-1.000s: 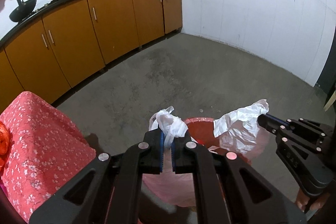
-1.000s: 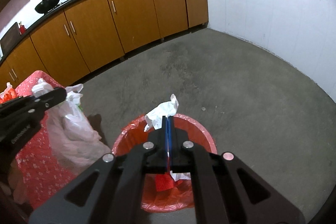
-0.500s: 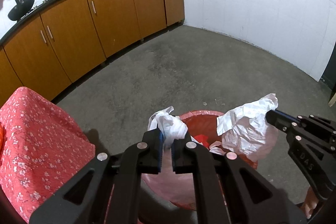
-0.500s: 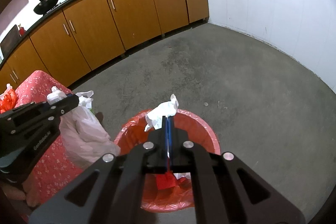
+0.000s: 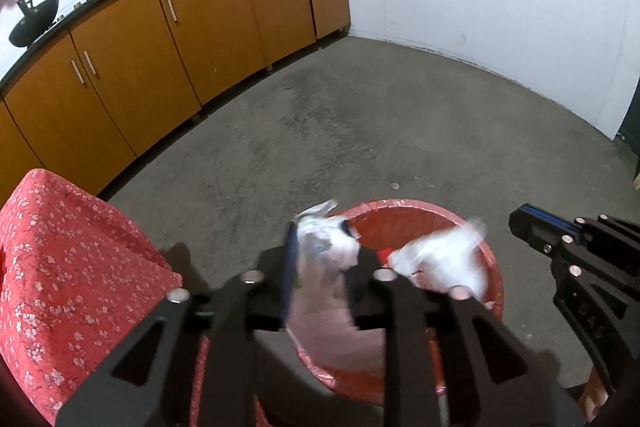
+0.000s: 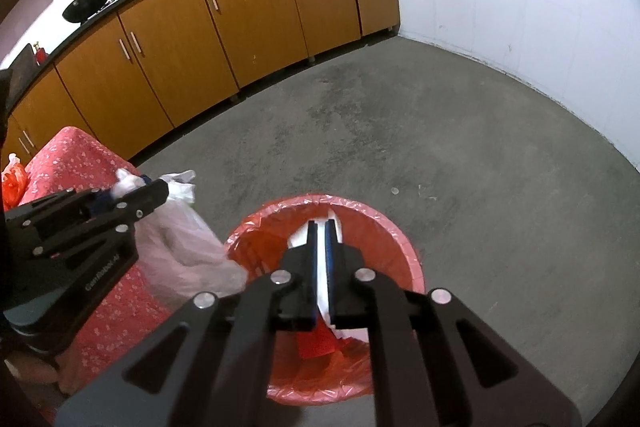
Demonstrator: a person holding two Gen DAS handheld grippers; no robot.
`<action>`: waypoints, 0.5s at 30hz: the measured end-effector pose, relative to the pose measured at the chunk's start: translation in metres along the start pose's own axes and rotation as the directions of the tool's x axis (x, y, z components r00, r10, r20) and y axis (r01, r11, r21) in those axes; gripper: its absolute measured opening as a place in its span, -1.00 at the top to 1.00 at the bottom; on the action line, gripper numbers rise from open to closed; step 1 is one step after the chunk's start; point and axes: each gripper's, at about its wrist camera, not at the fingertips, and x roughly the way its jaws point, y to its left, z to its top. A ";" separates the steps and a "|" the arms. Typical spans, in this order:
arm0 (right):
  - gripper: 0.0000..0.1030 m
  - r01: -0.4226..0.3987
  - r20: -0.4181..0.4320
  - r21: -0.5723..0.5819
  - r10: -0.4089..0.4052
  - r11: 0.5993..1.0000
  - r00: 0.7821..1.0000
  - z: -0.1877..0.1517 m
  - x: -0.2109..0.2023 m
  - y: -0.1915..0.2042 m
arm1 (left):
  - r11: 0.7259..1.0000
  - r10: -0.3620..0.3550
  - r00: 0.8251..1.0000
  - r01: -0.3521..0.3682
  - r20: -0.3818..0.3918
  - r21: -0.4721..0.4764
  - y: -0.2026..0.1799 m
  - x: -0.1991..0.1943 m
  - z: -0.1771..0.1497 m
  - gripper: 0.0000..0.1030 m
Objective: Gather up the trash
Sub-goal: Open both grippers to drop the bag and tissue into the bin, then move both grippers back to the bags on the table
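Observation:
A red bin lined with a red bag (image 6: 384,227) stands on the concrete floor; it also shows in the left wrist view (image 5: 420,211). My left gripper (image 5: 320,243) has its jaws parted around a pale plastic bag (image 5: 324,291) that hangs by the bin's left rim; the bag also shows in the right wrist view (image 6: 180,247). My right gripper (image 6: 320,227) is slightly open above the bin. A crumpled white paper (image 5: 444,259) is loose, blurred, dropping into the bin.
A table with a red flowered cloth (image 5: 60,267) stands left of the bin. Orange cabinets (image 5: 200,27) with woks on top line the far wall. A white wall (image 5: 500,7) closes the right side.
My right gripper has opened and let go of the white paper, which is falling into the bin. My left gripper's jaws have spread apart around the plastic bag.

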 end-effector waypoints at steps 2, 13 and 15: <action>0.79 0.004 0.004 -0.002 -0.004 1.000 1.000 -0.001 -0.001 0.001 | 1.000 0.001 1.000 -0.001 0.004 -0.007 0.001 -0.001 0.000 0.33; 0.77 0.006 0.044 -0.025 -0.005 1.000 0.999 0.009 -0.025 0.007 | 0.996 -0.007 1.000 0.009 0.023 -0.087 0.027 -0.028 0.004 0.26; 0.76 -0.004 0.061 -0.046 0.007 0.999 0.998 0.013 -0.035 0.016 | 0.994 0.004 0.999 0.001 0.041 -0.110 0.041 -0.045 0.005 0.26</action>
